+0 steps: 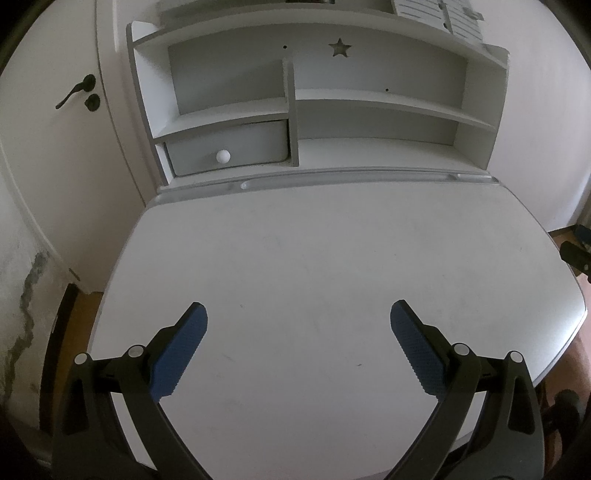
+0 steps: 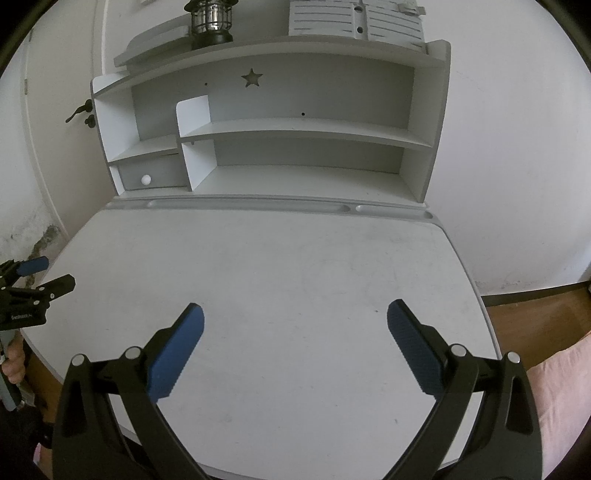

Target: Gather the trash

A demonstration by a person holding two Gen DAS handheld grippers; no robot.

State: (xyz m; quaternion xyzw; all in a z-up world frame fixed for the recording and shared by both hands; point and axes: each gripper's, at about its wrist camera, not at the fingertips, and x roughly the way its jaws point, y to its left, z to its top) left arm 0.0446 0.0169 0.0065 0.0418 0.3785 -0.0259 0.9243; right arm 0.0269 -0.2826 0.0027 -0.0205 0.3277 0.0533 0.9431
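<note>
No trash shows in either view. My left gripper (image 1: 298, 314) is open and empty, its blue pads spread wide above the near part of the white desk top (image 1: 314, 251). My right gripper (image 2: 295, 314) is also open and empty above the same desk (image 2: 277, 266). The left gripper also shows in the right wrist view (image 2: 40, 275) at the desk's left edge, open. A part of the right gripper shows at the right edge of the left wrist view (image 1: 576, 254).
A white and grey shelf unit (image 1: 314, 110) with a small drawer (image 1: 229, 149) stands at the desk's back. A lantern (image 2: 212, 22) sits on its top. A door (image 1: 55, 147) is at the left, wooden floor (image 2: 535, 310) at the right.
</note>
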